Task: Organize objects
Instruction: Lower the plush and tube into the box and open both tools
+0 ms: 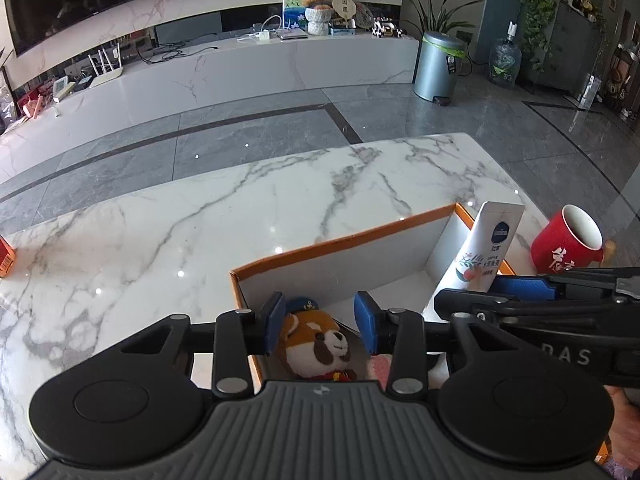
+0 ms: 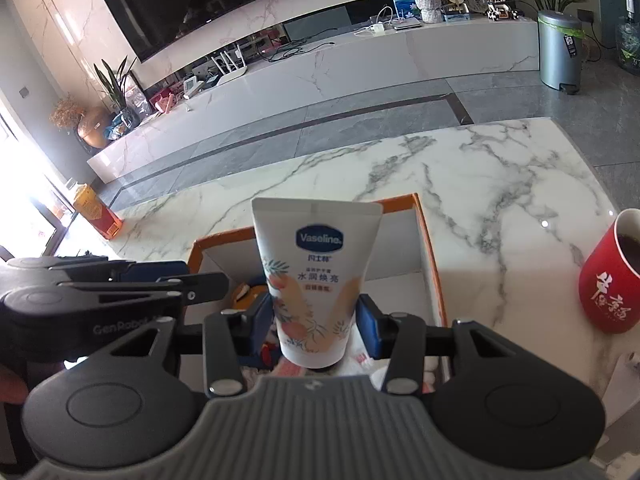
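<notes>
My right fingers are clamping the Vaseline tube low on its body, just above the cap end, and holding it upright over the orange-edged box. My left fingers are standing apart over the plush toy, which is lying inside the box at its near left corner; the pads are flanking its head and I am not seeing them press in. The tube is looking light and soft-walled, with a glossy skin, so I am judging that a grip near the stiffer cap end will slip and dent less than one higher up. The plush is soft and light; taking it across the head or body should be safe. The box is sitting on the marble desk, with a red mug standing well to its right.
</notes>
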`<state>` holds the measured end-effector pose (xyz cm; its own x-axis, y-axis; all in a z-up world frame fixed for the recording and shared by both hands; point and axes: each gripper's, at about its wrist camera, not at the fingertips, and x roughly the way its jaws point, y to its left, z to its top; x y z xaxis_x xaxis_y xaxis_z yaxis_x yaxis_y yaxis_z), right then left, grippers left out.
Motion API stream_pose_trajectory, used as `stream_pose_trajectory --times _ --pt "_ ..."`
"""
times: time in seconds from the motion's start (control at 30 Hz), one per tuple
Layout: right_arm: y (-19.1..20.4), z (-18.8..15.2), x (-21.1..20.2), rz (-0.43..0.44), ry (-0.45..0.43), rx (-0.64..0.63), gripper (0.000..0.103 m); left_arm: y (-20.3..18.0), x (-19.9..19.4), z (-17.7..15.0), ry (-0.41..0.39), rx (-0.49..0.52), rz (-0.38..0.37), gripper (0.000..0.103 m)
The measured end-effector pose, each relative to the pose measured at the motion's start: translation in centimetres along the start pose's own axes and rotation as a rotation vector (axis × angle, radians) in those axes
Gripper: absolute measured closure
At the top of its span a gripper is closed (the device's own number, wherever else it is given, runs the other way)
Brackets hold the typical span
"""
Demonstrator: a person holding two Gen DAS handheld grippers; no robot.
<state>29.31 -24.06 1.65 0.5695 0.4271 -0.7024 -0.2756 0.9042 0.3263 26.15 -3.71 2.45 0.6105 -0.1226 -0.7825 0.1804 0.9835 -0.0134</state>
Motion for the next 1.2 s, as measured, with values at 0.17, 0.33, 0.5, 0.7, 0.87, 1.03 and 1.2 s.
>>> stream_pose_trajectory --times 0.17,0.33,0.5,0.7,0.87,1.03,1.2 --pt "1.3 0.9 3.3 -0.071 0.019 -0.06 0.056 1.8 0.2 0.1 -0.017 -0.041 -0.003 0.057" --pt "2.3 1.0 6.3 -0.123 0.037 -0.094 0.055 3.7 0.4 -0.2 -0.036 -0.076 0.0 0.057" --pt "3.1 1.0 8.9 -0.156 0.058 -0.116 0.055 5.2 0.4 -0.4 -0.047 -0.094 -0.012 0.057" --pt "3.9 0.9 11.1 -0.166 0.077 -0.147 0.055 6.0 0.5 -0.7 -0.054 -0.106 -0.027 0.057" --pt "4.4 0.7 11.9 -0.172 0.073 -0.165 0.055 6.4 0.6 -1.0 -0.051 -0.104 -0.04 0.057" --pt "4.5 0.3 12.7 -0.165 0.122 -0.169 0.054 6.6 0.6 -1.2 -0.045 -0.111 -0.044 0.057" --pt "4.9 0.0 12.6 -0.174 0.121 -0.196 0.054 6.7 0.6 -1.4 -0.038 -0.113 -0.04 0.057"
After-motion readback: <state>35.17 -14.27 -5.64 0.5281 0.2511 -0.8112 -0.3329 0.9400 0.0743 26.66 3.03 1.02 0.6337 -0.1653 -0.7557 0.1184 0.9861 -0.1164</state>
